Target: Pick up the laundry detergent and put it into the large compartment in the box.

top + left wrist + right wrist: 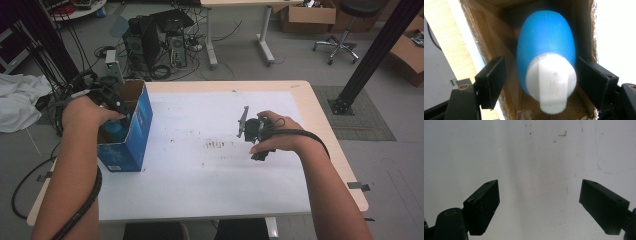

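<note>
Left gripper (540,72) hangs over the blue carton (131,131) at the table's left edge, jaws spread clear of the blue bottle (546,42) standing inside, white cap (551,81) up: likely a completed drop-off. Right gripper (540,205) idles mid-table (200,175), jaws wide on nothing, seemingly waiting its turn.

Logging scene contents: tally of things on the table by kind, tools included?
Blue box: 1
Blue bottle with white cap: 1, inside the box
Hand-held tools: 2, the left tool open around the bottle's cap, the right tool open over bare table
Total: 4
</note>
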`<state>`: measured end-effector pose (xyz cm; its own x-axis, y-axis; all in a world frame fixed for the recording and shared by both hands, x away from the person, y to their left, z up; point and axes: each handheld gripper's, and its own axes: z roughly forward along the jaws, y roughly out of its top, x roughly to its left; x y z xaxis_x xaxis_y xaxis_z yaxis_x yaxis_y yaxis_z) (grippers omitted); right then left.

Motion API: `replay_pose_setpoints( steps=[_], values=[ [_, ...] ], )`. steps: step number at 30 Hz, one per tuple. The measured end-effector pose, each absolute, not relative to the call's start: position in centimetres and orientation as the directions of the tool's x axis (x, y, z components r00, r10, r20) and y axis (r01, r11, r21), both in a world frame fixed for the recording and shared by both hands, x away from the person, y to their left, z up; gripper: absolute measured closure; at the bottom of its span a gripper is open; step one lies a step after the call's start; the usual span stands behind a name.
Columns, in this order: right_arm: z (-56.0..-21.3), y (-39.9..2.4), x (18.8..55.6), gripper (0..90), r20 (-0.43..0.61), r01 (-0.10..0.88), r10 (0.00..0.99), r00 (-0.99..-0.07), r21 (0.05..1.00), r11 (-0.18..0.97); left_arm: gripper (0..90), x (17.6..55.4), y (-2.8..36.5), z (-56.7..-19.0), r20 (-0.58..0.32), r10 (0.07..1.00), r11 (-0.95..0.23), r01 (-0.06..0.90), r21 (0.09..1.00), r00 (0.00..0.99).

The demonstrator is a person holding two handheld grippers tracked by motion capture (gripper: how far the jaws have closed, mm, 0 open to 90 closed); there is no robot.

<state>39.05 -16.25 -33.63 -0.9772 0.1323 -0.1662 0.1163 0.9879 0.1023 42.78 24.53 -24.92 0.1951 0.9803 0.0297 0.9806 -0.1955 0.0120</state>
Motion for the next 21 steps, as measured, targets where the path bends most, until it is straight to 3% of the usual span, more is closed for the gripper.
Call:
replay_pose_setpoints(
  steps=[21],
  values=[
    [-32.9, -16.2, 38.7, 16.9, -0.174, 0.112, 0.128, -0.976, 0.099, 0.989, 16.3, 42.0, 24.3, -22.2, 0.055, 0.973, -0.228, 0.972, 0.054, 0.225]
  ],
)
